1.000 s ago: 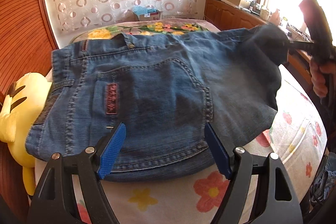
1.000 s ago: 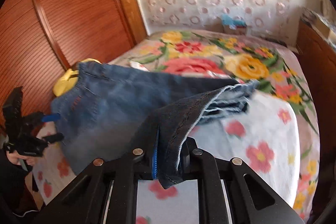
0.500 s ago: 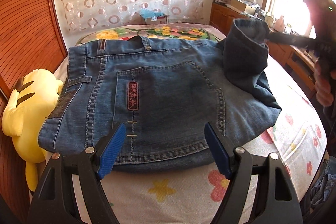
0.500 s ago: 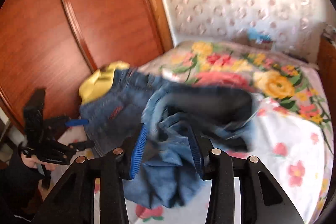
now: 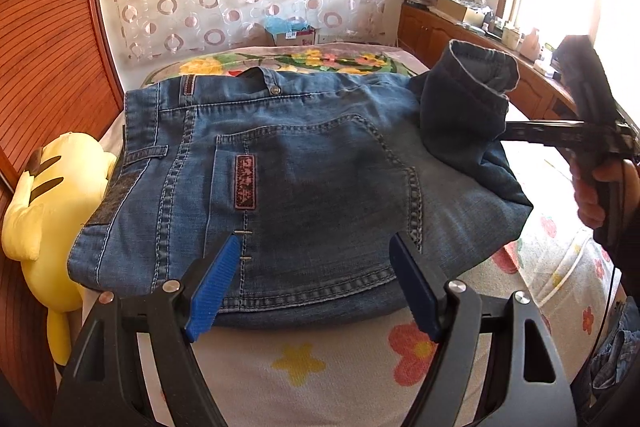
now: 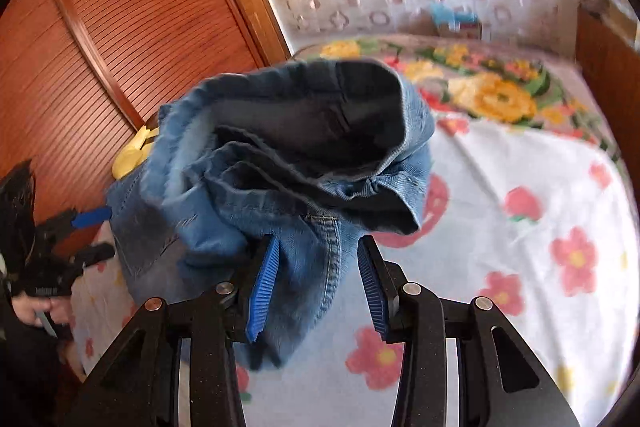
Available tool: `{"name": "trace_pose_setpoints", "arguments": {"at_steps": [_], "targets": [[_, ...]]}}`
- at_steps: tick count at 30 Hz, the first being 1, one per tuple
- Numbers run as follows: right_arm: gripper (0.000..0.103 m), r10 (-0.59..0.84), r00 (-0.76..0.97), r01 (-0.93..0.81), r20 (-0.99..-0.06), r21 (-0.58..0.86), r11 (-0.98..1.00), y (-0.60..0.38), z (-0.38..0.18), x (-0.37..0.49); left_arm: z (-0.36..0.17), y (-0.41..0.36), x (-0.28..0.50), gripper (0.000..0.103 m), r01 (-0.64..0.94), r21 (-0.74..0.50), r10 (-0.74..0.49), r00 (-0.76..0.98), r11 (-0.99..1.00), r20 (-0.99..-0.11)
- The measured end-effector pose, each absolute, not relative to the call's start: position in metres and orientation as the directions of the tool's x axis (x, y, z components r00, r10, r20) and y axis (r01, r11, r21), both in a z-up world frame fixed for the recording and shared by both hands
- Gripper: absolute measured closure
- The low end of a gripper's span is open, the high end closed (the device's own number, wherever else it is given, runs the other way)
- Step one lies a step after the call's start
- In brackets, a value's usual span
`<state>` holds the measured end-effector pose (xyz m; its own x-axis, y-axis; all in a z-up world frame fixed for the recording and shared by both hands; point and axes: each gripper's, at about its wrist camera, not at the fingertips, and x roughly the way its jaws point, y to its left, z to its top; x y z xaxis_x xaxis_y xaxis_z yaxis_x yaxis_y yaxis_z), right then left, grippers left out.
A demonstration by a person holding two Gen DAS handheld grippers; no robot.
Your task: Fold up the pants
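Observation:
Blue jeans point(image 5: 304, 179) lie folded on the bed, back pocket up, waistband toward the far side. My left gripper point(image 5: 316, 287) is open and empty, its blue pads just over the jeans' near edge. The leg ends point(image 5: 468, 107) are bunched and raised at the right over the seat. In the right wrist view that bunched denim point(image 6: 304, 163) hangs between the blue pads of my right gripper point(image 6: 320, 283), whose jaws stand open around it. The right gripper also shows in the left wrist view point(image 5: 560, 133), its tips hidden by the denim.
A yellow plush toy point(image 5: 52, 203) lies at the bed's left edge against the wooden wardrobe door point(image 5: 44, 47). The floral bedsheet point(image 5: 400, 351) spreads in front and to the right. A wooden cabinet point(image 5: 460, 39) with clutter stands under the window.
The right gripper's jaws have opened from shut on the leg ends. It carried the leg ends leftward over the seat. The left gripper stayed open and moved back a little.

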<state>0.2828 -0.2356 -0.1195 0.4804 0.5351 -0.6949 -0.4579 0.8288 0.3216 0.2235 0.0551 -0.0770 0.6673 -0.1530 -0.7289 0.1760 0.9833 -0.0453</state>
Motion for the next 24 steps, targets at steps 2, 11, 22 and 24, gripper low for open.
{"name": "trace_pose_setpoints", "arguments": {"at_steps": [2,11,22,24], "targets": [[0.061,0.538,0.46,-0.45,-0.707,0.337,0.827,-0.227,-0.124,0.299,-0.078,0.056,0.223,0.025,0.173,-0.044,-0.15,0.666,0.984,-0.731],[0.096,0.521,0.51,-0.475,-0.684,0.281,0.834,-0.24,-0.101,0.294,-0.079,0.055,0.223,0.025,0.174,-0.045,-0.151,0.663,0.984,-0.733],[0.098,0.373,0.669,-0.229,-0.643,0.299,0.926,-0.335,-0.066,0.173,-0.074,0.044,0.22,0.025,0.202,-0.051,-0.176,0.673,0.978,-0.718],[0.098,0.358,0.654,-0.218,-0.666,0.287,0.933,-0.339,-0.072,0.169,-0.074,0.041,0.22,0.025,0.207,-0.048,-0.177,0.673,0.977,-0.718]]}}
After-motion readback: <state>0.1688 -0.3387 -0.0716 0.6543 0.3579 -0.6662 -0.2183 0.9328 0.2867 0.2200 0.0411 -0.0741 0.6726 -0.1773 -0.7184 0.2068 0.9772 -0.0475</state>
